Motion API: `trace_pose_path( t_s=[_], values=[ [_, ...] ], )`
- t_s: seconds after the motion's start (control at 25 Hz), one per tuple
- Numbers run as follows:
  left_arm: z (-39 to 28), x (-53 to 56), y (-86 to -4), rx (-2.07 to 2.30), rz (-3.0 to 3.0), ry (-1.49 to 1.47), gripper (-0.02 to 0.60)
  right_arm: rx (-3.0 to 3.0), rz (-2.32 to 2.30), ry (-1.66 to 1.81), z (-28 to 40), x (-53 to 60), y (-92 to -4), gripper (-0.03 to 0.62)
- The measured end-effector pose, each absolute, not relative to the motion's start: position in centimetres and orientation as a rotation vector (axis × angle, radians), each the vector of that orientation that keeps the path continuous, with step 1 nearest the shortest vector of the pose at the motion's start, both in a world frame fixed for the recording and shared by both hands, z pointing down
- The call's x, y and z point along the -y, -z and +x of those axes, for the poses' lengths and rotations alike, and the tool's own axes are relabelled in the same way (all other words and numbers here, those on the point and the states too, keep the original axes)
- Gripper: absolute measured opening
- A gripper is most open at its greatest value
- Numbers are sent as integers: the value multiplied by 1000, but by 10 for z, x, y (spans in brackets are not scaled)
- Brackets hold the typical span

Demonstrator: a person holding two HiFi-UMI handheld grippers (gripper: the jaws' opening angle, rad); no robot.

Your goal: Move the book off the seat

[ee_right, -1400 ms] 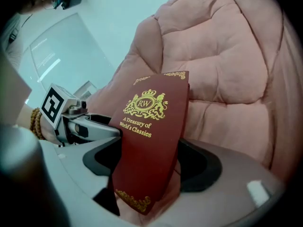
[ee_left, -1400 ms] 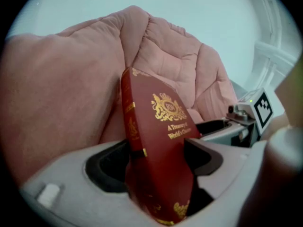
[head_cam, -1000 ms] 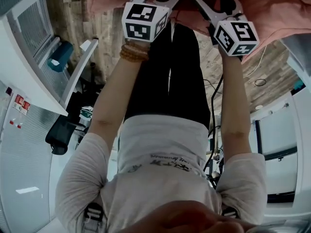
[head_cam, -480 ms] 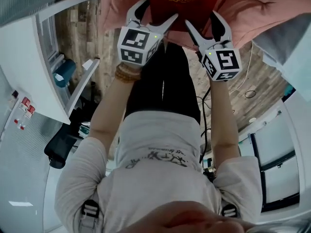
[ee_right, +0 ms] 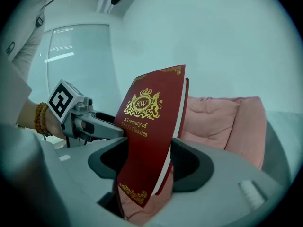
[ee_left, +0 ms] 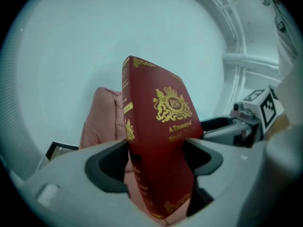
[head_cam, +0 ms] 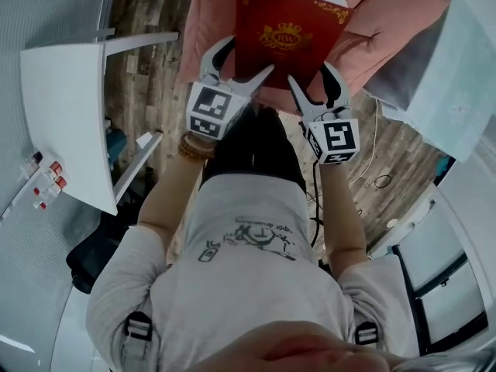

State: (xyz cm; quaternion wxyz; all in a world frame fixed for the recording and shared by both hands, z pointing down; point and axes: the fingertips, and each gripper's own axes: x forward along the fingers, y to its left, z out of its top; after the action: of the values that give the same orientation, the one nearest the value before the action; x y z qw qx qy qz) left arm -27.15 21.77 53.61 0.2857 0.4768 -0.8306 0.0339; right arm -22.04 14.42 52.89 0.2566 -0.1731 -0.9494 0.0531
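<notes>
Left claw: jaws wide but clamped on the dark red hardback book, one pad on the front cover, the other round the spine side. Right claw: jaws have just been closing with the book between them. Its pads press the front cover and back board at the fore-edge corner. So it's a two-claw pinch, both on the near short edge, with nothing under the far end.

Step, my read: lift is done, carry-off in hand. The book hangs in the air in front of the pink cushioned seat. In the head view it overlaps the cushion, so I can't confirm it's clear of the seat. It's not set down anywhere.

Next move needs both claws travelling together, same spacing and no relative twist, or the book slips. It should swing away from the cushion to a landing spot. The white worktop at the left of the head view is my guess. The grip is cantilevered and the volume looks heavy, so expect droop at the far end and hold clamp force.

Orientation: the long axis runs away from the person, tilted up, leaning a little in both claw views. The bottom edge is at the claws and the top edge, white pages showing, is far. The gold-crested front cover faces the person. The spine is on the left-claw side, the fore-edge on the right.
</notes>
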Motion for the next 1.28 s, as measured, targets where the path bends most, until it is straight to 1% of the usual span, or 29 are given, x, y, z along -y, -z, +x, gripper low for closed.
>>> trace_pose_path(
  t_s=[0.32, 0.4, 0.64, 1.0, 1.28],
  values=[
    [-254, -226, -419, 2313, 1348, -150, 367, 2664, -402, -57, -202, -148, -418, 239],
    [-245, -231, -393, 2341, 1368, -164, 367, 2694, -373, -40, -193, -152, -394, 213],
    [-216, -241, -332, 2402, 1423, -152, 365, 2763, -288, 15, -161, -163, -336, 202],
    [-180, -228, -288, 2359, 1617, -163, 364, 2837, -75, 13, -113, -159, -294, 199],
    [-117, -163, -281, 2127, 1940, -181, 364, 2817, 337, -33, -33, -115, -286, 199]
  ],
)
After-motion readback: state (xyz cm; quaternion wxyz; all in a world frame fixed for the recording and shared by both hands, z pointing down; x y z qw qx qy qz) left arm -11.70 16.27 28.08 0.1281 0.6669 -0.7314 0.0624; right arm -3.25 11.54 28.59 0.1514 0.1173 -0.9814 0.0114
